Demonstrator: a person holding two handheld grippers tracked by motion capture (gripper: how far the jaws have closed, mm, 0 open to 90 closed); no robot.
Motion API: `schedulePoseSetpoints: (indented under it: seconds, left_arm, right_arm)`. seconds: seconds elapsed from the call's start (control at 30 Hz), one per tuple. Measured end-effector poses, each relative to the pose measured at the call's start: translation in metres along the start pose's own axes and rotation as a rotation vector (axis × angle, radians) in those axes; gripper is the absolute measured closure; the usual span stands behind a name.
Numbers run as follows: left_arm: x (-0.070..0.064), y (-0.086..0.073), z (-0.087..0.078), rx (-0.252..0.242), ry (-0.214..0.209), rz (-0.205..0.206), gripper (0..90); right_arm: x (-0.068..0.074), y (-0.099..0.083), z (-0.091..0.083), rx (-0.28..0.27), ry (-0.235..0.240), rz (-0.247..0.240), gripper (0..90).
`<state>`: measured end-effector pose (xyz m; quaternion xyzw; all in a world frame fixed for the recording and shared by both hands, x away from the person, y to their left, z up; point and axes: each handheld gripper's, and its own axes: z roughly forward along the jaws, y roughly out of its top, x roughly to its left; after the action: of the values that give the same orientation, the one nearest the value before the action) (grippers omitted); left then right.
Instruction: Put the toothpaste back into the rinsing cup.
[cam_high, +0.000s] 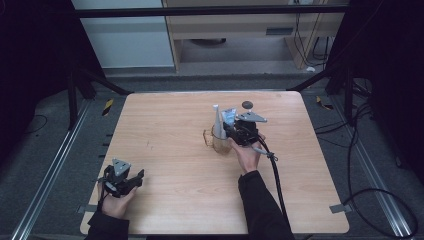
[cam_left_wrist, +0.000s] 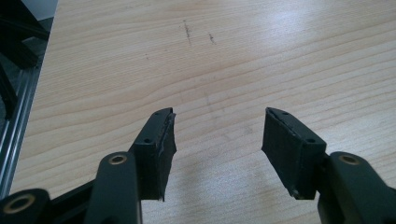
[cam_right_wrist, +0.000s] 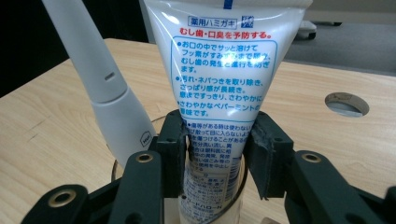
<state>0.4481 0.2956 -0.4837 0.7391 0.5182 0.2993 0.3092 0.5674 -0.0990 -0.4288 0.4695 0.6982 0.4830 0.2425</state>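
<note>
A clear glass cup (cam_high: 218, 144) stands right of the table's middle. In it lean a white toothbrush handle (cam_high: 216, 117) and a white toothpaste tube (cam_high: 229, 117) with blue and red print. My right gripper (cam_high: 228, 131) comes at the cup from the right. In the right gripper view its jaws press both sides of the toothpaste tube (cam_right_wrist: 219, 88) just above the cup's rim (cam_right_wrist: 114, 169), so the right gripper (cam_right_wrist: 217, 142) is shut on it. The toothbrush handle (cam_right_wrist: 105, 74) leans to the left of the tube. My left gripper (cam_high: 136, 178) rests open at the table's front left, and the left gripper (cam_left_wrist: 219, 116) holds nothing over bare wood.
A round hole (cam_high: 247, 104) sits in the wooden table (cam_high: 165, 130) just behind the cup, seen too as the hole (cam_right_wrist: 346, 103) in the right gripper view. The right gripper's black cable (cam_high: 275, 170) trails toward the front edge. Dark metal frame legs stand at the back corners.
</note>
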Motion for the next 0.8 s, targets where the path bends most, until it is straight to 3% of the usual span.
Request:
schedulePoseSetpoints:
  seconds: [0.37,0.4,0.5,0.67,0.8]
  left_arm:
    - [0.0,0.0,0.0,0.0,0.001,-0.001,42.7]
    - [0.0,0.0,0.0,0.0,0.001,0.0,42.7]
    - [-0.001,0.0,0.0,0.0,0.002,0.0,42.7]
    - [0.0,0.0,-0.001,-0.002,0.004,-0.001,42.7]
    - [-0.001,0.0,0.0,0.001,-0.001,0.0,42.7]
  right_arm:
    - [-0.002,0.0,-0.008,0.074,-0.004,-0.068,49.0]
    - [-0.002,0.0,-0.01,0.063,0.001,-0.065,55.5]
    - [-0.004,0.007,-0.023,0.006,0.003,-0.053,55.7]
    - [-0.007,0.016,-0.047,-0.012,-0.008,-0.078,51.7]
    - [-0.02,0.015,-0.067,-0.018,-0.008,-0.046,43.9]
